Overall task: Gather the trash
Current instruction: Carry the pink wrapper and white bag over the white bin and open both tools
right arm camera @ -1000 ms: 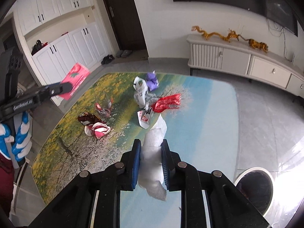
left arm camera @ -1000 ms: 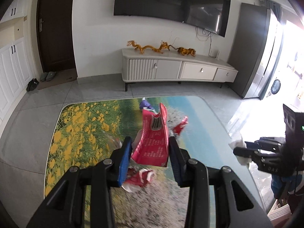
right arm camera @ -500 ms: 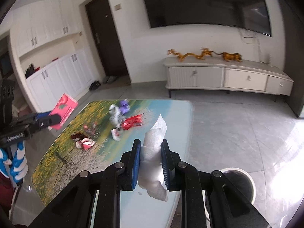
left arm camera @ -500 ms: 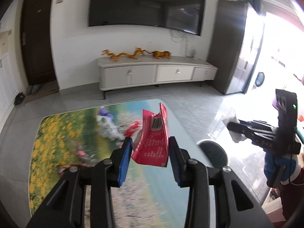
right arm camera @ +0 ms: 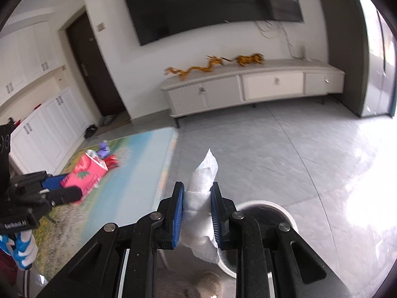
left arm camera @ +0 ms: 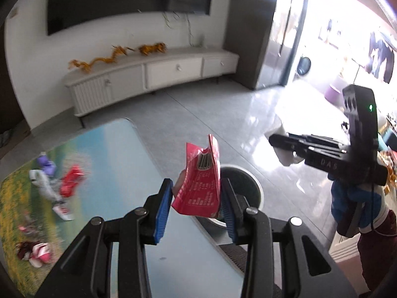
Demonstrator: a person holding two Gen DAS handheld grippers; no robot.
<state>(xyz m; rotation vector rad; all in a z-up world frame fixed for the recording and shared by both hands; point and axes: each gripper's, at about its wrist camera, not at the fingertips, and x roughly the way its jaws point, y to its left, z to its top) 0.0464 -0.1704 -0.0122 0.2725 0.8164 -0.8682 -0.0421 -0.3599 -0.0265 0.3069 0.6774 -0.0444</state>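
Observation:
My left gripper (left arm camera: 196, 193) is shut on a red snack wrapper (left arm camera: 199, 186) and holds it over the table's right edge, just short of the round white-rimmed trash bin (left arm camera: 248, 181) on the floor. My right gripper (right arm camera: 197, 200) is shut on a crumpled white tissue (right arm camera: 202, 193) above the same bin (right arm camera: 278, 204). The right gripper also shows in the left wrist view (left arm camera: 280, 140), and the left gripper with its wrapper (right arm camera: 85, 173) in the right wrist view. Several wrappers (left arm camera: 69, 181) lie on the table.
The table (left arm camera: 119, 154) has a printed landscape top. A white TV cabinet (left arm camera: 153, 77) stands along the far wall under a wall TV. Grey tiled floor (right arm camera: 285, 144) surrounds the bin. White cupboards (right arm camera: 44, 124) line the left wall.
Both grippers have swung right, away from the table's middle toward the bin, each keeping hold of its trash. The bin has come into view under both.

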